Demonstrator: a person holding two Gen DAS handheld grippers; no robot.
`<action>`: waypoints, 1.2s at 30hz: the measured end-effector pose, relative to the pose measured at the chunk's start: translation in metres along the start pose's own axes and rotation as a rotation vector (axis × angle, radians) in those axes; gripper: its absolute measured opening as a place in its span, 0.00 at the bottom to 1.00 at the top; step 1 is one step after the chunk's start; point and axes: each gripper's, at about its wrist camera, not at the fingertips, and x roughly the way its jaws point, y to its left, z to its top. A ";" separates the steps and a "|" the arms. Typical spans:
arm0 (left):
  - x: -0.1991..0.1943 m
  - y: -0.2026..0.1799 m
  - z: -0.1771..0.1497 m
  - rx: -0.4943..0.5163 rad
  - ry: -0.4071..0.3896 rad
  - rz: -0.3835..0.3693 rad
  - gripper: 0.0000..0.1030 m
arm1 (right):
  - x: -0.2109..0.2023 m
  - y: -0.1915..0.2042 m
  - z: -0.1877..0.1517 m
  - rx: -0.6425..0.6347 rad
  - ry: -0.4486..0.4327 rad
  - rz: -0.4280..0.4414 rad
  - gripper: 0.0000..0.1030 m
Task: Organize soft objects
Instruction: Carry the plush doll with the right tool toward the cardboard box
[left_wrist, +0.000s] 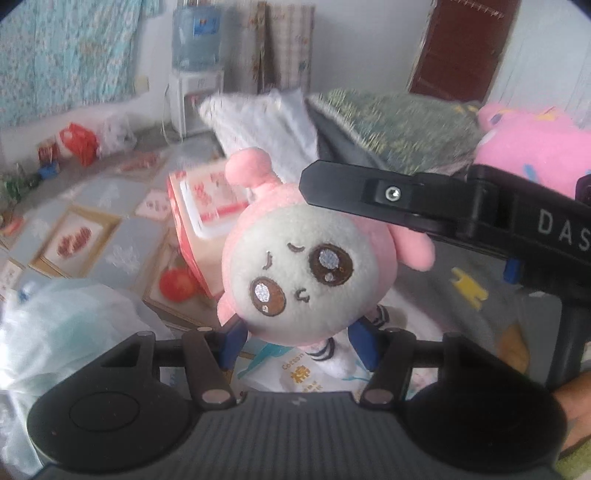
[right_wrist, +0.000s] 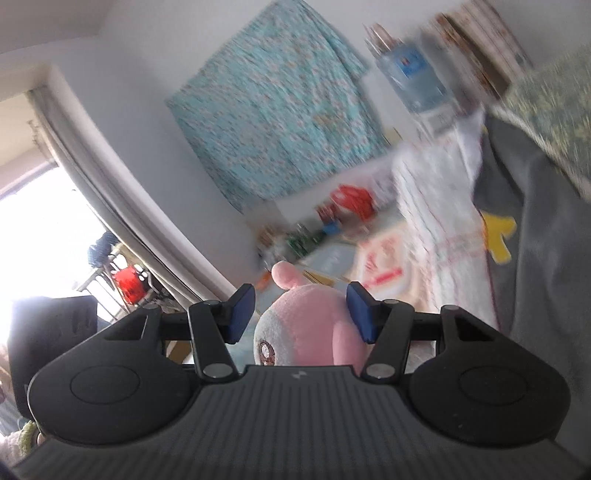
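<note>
A small pink plush doll (left_wrist: 295, 266) with a grey-white face and big brown eyes is held up in the air. My left gripper (left_wrist: 301, 343) is shut on its striped lower body, the blue pads pressing both sides. My right gripper (right_wrist: 301, 314) is around the doll's pink head (right_wrist: 306, 325), its blue pads apart and beside the head; whether they touch is unclear. The right gripper's black finger (left_wrist: 388, 195) also shows across the upper right of the left wrist view, against the doll's head. A larger pink plush (left_wrist: 535, 147) lies at far right.
A grey blanket (left_wrist: 461, 295) with yellow shapes and a green patterned quilt (left_wrist: 399, 122) lie to the right. A white pillow (left_wrist: 266, 118), a red-and-white box (left_wrist: 207, 206), a plastic bag (left_wrist: 66, 332) and a water dispenser (left_wrist: 197, 59) lie beyond.
</note>
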 end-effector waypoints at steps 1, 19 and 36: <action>-0.009 -0.001 -0.001 0.002 -0.014 -0.002 0.60 | -0.007 0.009 0.001 -0.018 -0.014 0.009 0.53; -0.161 0.049 -0.052 -0.066 -0.228 0.048 0.59 | -0.040 0.186 -0.004 -0.228 -0.035 0.159 0.54; -0.271 0.220 -0.160 -0.408 -0.288 0.287 0.59 | 0.119 0.400 -0.071 -0.320 0.313 0.359 0.54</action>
